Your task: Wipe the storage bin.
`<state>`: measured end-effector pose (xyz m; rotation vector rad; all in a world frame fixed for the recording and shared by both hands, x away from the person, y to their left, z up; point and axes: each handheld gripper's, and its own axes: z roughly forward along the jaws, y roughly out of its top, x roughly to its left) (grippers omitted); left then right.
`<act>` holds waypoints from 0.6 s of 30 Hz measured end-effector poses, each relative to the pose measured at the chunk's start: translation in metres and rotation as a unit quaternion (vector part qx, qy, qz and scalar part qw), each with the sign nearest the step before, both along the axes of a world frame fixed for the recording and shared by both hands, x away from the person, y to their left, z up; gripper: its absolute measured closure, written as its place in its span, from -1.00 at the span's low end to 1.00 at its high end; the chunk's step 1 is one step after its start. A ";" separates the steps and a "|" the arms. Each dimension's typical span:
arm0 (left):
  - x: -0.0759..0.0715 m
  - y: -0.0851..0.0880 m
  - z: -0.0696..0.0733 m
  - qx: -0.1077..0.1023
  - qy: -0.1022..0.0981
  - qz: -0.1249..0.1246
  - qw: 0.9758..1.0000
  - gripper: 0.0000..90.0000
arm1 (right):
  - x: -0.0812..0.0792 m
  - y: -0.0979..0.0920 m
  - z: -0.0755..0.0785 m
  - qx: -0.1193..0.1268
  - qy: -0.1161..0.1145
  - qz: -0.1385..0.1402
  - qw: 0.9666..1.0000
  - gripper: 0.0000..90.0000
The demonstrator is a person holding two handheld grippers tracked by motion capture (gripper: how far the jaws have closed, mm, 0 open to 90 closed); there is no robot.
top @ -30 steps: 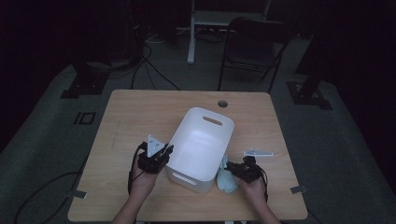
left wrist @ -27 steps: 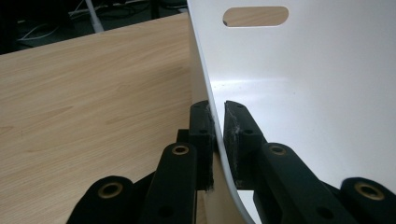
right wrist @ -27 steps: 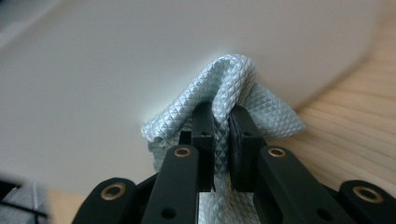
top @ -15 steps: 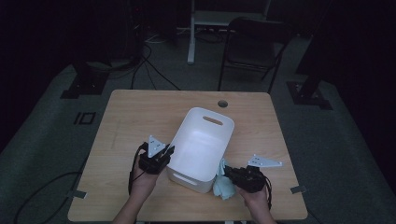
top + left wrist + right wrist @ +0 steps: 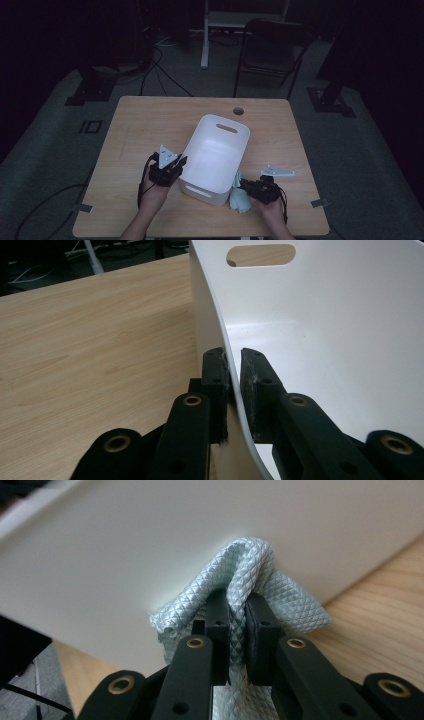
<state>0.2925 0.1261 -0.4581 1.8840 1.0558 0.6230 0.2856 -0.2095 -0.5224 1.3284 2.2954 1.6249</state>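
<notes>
Cloth (image 5: 260, 587) pinched in right tongs (image 5: 238, 600) — its lower part hidden — left tongs (image 5: 234, 365) clamp white bin (image 5: 220, 145) wall.

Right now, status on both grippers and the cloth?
Left gripper shut on white bin wall. Right gripper shut on light-blue cloth, cloth outside the bin, against its side. Nothing between cloth and bin rim.

One white bin (image 5: 216, 155), one pale-blue cloth (image 5: 239, 200), two grippers

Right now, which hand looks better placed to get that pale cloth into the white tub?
Probably the right. Its tool already pinches the cloth beside the tub. The left tool is clamped on the tub's wall, seemingly steadying it.
</notes>
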 end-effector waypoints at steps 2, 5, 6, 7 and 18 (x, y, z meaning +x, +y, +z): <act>0.000 0.000 0.000 0.000 -0.001 0.002 1.000 0.81 | 0.006 -0.001 -0.008 -0.012 0.011 -0.005 1.000 0.84; 0.000 -0.001 0.000 0.008 -0.002 0.007 1.000 0.79 | 0.013 0.000 -0.020 -0.033 0.027 -0.012 0.999 0.83; 0.000 -0.001 0.000 0.008 -0.002 0.007 1.000 0.78 | 0.013 0.000 -0.020 -0.033 0.027 -0.012 0.999 0.83; 0.000 0.000 0.000 0.005 -0.002 0.007 1.000 0.78 | 0.016 0.000 -0.024 -0.033 0.036 -0.015 0.999 0.84; 0.000 -0.001 0.000 0.005 -0.005 0.011 1.000 0.77 | 0.011 -0.015 0.020 0.023 -0.014 -0.014 1.000 0.84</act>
